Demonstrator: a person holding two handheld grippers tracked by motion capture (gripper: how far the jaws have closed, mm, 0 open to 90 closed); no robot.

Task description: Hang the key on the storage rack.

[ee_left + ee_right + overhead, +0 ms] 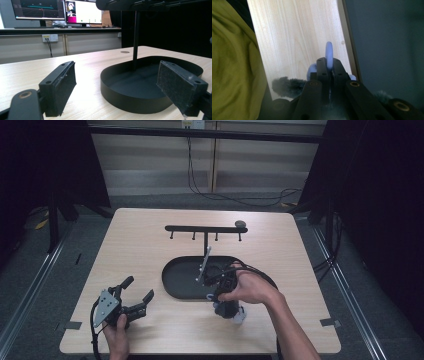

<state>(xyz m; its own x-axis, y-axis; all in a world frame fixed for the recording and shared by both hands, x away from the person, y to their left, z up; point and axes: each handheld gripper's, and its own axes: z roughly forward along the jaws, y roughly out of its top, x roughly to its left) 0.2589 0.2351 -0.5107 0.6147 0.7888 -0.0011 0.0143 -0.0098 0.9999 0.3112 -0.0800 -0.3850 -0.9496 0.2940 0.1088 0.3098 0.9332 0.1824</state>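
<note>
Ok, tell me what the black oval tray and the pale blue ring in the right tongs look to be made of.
Black oval tray: likely thin painted metal, matte, with a sharp, even wall. Pale blue ring: probably smooth plastic, with a soft sheen; it is clamped in the right tongs.

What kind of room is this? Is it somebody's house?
Probably not a house: it looks like a lab or workroom. A bare wooden table stands between dark curtains, cables trail across the floor, and computer monitors sit on a bench.

Both grippers are black: the left gripper [138,296] carries a grey three-cornered plate and a trailing black cable behind its jaws; the right gripper [329,65] shows brass-coloured screws below its jaws.
</note>
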